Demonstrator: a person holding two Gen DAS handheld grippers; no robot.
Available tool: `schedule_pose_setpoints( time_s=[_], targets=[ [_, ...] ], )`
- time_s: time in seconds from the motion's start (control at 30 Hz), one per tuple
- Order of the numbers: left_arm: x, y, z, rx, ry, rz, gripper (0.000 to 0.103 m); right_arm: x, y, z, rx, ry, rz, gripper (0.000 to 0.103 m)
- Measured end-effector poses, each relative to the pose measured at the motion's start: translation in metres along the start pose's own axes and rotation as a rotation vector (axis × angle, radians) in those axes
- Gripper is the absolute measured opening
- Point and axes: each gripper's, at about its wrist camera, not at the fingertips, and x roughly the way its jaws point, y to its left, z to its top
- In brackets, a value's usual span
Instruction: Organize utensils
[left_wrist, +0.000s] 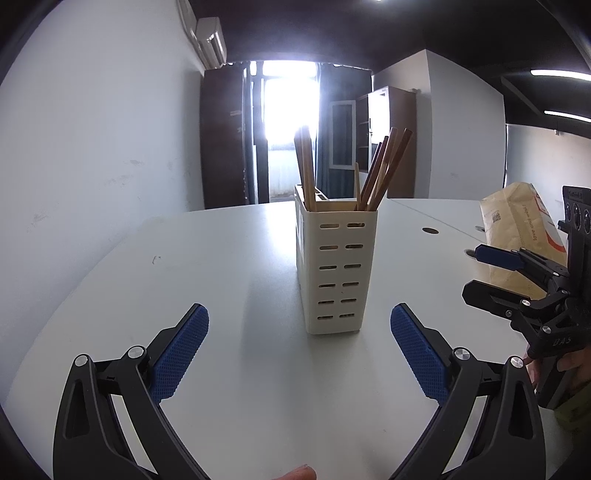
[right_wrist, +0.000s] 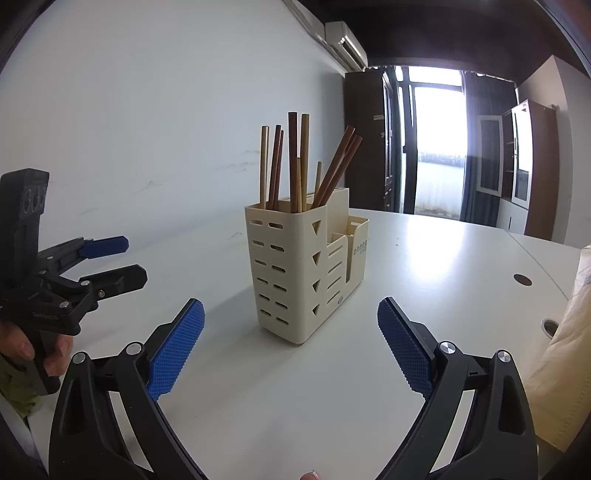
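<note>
Nearest the lens in each wrist view, both tools stand with jaws spread wide and nothing between the blue ribbed pads: the left gripper and the right gripper hover low over the white table, each on its own side of the holder and apart from it. Bare tabletop lies between each pair of fingers and the holder, and more of it runs off toward the table's rounded left edge by the wall. On the right side, a tan paper sack lies close to the right gripper, with two round cable holes in the surface near it. Around mid-table stands the cream plastic utensil holder, upright, its base flat on the surface; it has slotted walls, a tall compartment at the near end and lower stepped compartments behind. Its long axis runs away from the grippers toward the window. The wooden chopsticks all stand in the tall compartment, thick ends up: some near vertical, a few leaning right, toward the far end of the holder. Whether the lower compartments hold anything is hard to tell from these angles. Beyond the table's far edge stand dark cabinets and the bright window.
</note>
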Motion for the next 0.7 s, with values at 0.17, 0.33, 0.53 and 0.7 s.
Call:
schedule_pose_setpoints(
  time_s=[0.17,0.33,0.53,0.7],
  targets=[
    [0.0022,-0.0014,-0.0005,0.004,0.010,0.001,0.097,-0.0009,0.0000,-0.0003,0.000,0.001,0.001,0.096],
    [0.0053,-0.0016,-0.0004,0.000,0.019,0.014,0.097,-0.0004,0.0002,-0.0005,-0.003,0.008,0.004,0.096],
    [0.0021,-0.0003,-0.0003,0.003,0.003,0.009,0.097,-0.0005,0.0015,-0.0009,-0.008,0.014,0.009,0.096],
    [0.0002,-0.0022,-0.0008,0.007,0.000,-0.002,0.097,-0.0011,0.0018,-0.0010,-0.008,0.014,0.011,0.096]
  ],
)
